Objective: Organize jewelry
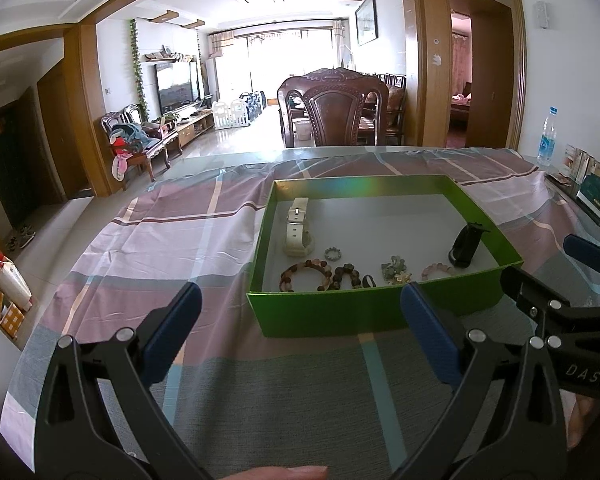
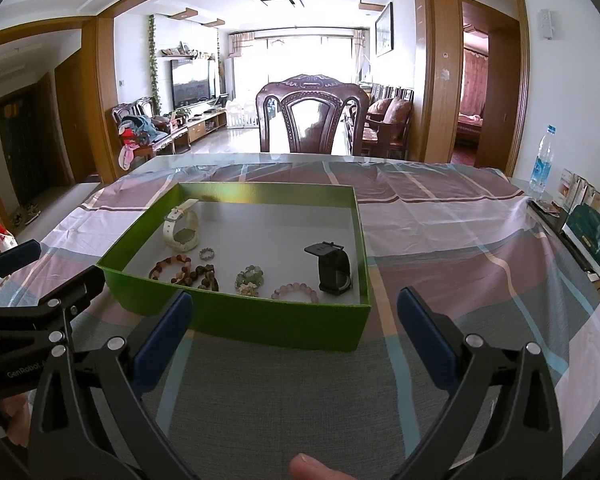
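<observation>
Starting at the jaws: the left gripper and the right gripper both stand wide open with nothing between their blue pads, hovering low over the checked cloth of the bench, side by side and short of the green box.

All the jewelry lies inside that box, straight ahead and beyond its near wall, so either gripper must rise over the wall and come down into it. From the left gripper, the brown bead bracelet and white watch sit in the box's left part, nearest its line. From the right gripper, the black watch stands on edge in the right corner, with the pink bead bracelet lying flat just beside it, near the front wall. The green bead cluster and small ring lie between, about equally reachable. The white watch's strap runs away from the cameras toward the far wall.
</observation>
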A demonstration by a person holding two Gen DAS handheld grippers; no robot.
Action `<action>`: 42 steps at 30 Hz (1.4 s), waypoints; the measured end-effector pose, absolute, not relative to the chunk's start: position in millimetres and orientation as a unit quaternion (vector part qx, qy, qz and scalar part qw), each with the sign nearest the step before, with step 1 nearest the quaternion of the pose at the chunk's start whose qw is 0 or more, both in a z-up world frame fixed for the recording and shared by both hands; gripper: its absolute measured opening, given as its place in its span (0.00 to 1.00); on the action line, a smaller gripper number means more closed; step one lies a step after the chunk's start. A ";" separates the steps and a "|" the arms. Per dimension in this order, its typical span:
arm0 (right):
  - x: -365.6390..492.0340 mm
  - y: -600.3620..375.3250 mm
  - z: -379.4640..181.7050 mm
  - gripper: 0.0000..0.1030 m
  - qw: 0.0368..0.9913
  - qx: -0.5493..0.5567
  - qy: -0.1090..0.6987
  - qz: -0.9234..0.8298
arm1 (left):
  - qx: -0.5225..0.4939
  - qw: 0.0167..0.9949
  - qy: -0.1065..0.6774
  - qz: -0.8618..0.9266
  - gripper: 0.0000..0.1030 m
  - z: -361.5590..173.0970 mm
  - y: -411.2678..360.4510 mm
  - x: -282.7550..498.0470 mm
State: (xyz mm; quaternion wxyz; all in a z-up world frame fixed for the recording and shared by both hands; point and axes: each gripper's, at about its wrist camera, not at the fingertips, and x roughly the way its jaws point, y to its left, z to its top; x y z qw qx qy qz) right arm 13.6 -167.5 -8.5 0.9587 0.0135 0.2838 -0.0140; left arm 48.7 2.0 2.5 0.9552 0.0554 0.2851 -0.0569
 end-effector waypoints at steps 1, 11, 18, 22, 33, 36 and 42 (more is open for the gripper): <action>13.5 -167.6 -8.4 0.97 0.959 0.014 0.284 -0.014 | 0.055 0.955 0.285 -0.057 0.96 2.4 2.2 48.7; 13.3 -167.7 -8.9 0.97 0.959 0.013 0.282 -0.013 | 0.057 0.955 0.285 -0.057 0.96 2.4 1.6 48.6; 12.4 -169.1 -10.5 0.97 0.959 0.013 0.281 -0.013 | 0.058 0.955 0.285 -0.056 0.96 1.3 1.4 49.3; 12.4 -169.2 -10.3 0.97 0.959 0.012 0.282 -0.013 | 0.060 0.955 0.285 -0.055 0.96 1.3 1.3 49.1; 12.1 -169.0 -10.3 0.97 0.959 0.012 0.282 -0.013 | 0.060 0.955 0.284 -0.054 0.96 -0.9 2.4 48.1; 12.4 -168.8 -10.0 0.97 0.959 0.012 0.282 -0.013 | 0.059 0.955 0.284 -0.054 0.96 -2.5 2.8 47.0; 12.9 -167.9 -12.0 0.97 0.958 0.012 0.288 -0.012 | 0.065 0.955 0.286 -0.052 0.96 -2.7 2.2 47.4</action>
